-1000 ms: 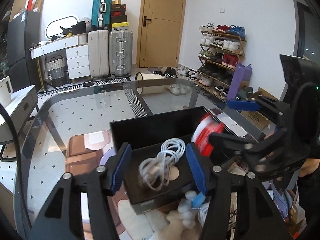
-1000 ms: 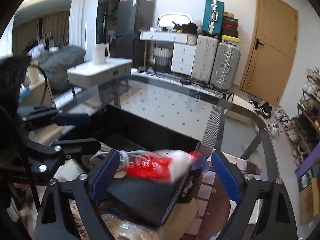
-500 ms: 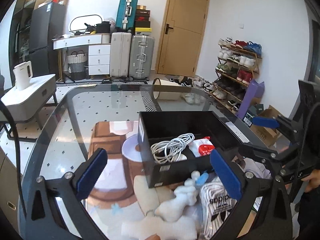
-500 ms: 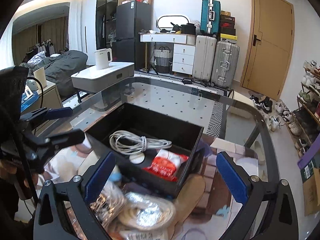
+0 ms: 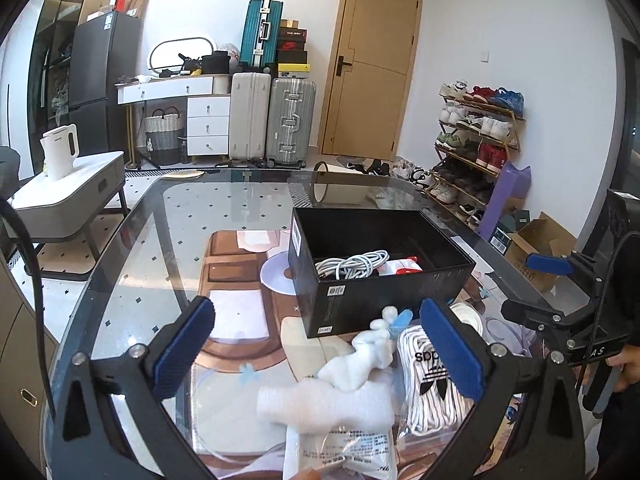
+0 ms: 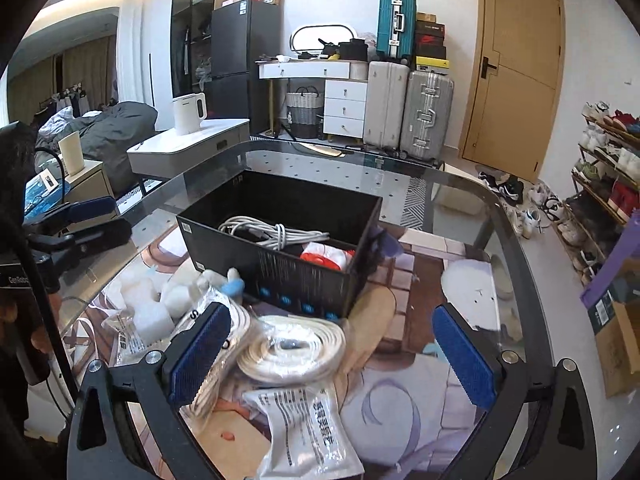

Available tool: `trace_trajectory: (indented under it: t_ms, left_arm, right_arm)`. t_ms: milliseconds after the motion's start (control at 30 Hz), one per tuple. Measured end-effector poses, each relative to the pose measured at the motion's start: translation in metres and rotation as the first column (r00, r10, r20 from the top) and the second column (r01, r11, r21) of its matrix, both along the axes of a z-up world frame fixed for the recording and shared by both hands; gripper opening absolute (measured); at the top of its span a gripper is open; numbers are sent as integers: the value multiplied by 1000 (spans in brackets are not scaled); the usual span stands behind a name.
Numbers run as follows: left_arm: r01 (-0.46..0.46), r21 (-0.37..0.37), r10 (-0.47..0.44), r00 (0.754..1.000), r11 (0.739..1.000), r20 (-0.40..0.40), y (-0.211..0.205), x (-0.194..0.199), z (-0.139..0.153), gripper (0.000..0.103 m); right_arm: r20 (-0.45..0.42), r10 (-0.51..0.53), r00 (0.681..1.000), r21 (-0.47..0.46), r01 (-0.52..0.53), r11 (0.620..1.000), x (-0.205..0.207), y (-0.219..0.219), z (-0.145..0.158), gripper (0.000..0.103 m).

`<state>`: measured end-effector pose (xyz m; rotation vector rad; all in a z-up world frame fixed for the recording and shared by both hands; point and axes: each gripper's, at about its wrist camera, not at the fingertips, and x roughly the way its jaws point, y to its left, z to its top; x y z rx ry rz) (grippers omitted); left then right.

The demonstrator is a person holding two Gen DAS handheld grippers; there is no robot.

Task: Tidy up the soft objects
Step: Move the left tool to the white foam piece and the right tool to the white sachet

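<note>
Left hand-held gripper point(image 5: 316, 350) stood fully spread, empty, above a white plush toy point(image 5: 360, 356), apparently bagged. Black box point(image 6: 280, 240) on glass worktop point(image 6: 460, 184) held cable point(image 6: 272, 234) and red-white packet point(image 6: 326, 256). Right hand-held gripper point(image 6: 332, 356) gaped wide, empty.

In front of you a black open-topped box point(image 6: 304, 276) sits on the glass table point(image 5: 168, 240). Inside it, a coiled white cable point(image 6: 276, 234) lies toward the left side, and a red-and-white packet point(image 6: 326, 256) lies beside it on the right. Just outside the box's near wall you have a loose heap: a white plush toy point(image 5: 360, 356) with a small blue part touching the box, a bagged bundle of white-and-black striped laces point(image 5: 430, 388), a coil of flat white cord point(image 6: 296, 346) in clear wrap, and a flat printed plastic pouch point(image 6: 308, 420) lying nearest you.
</note>
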<state>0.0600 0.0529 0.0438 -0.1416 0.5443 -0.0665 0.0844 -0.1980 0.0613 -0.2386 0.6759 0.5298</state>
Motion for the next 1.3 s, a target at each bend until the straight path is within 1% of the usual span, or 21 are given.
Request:
trace_trajectory:
  t_ms: [200,333,400,500,733,800,967,1100,1200,1300]
  left_arm:
    - [-16,-5,16,1000,1000,-2,2,-4,-3,103]
    - [1,-11,-1,1000,1000,5,1,-6,-6,103]
    - [-11,-4,11,1000,1000,8,0,-8,-8,103]
    - [-14,-9,14,1000,1000,-6,-2,-10,-13,103]
    - [-13,22,14,999,1000,-34,-7,-15,-26,103]
    - [-3,36,4,999,999,-53,-10,-15,-30,103]
    - [15,55,-11,998,998,-67,-13,-20,-34,103]
    - [19,45,-15,997,999,-82,-11,-24,-37,103]
    - [21,30,-18,995,999,-98,-9,-26,-40,103]
    - [28,11,-27,993,1000,-117,-8,-29,-45,103]
  right_arm:
    - [6,17,1000,5,-17,1000,-6,1,0,102]
    - [-1,6,1000,9,-6,1000,-6,-3,-2,102]
    - [-3,2,1000,13,-2,1000,-7,-6,-3,102]
    - [-8,-5,1000,10,5,1000,-6,-10,-4,102]
    - [-29,-7,1000,-6,7,1000,-6,-13,-11,102]
    - [-38,-4,999,-9,3,1000,-6,-16,-14,102]
    - [-67,14,998,-31,-16,999,-8,-18,-19,102]
    - [-100,39,994,-63,-46,997,-10,-15,-28,103]
    - [-109,49,993,-81,-58,995,-13,-11,-34,102]
    - [-127,64,990,-86,-75,994,-13,-9,-40,102]
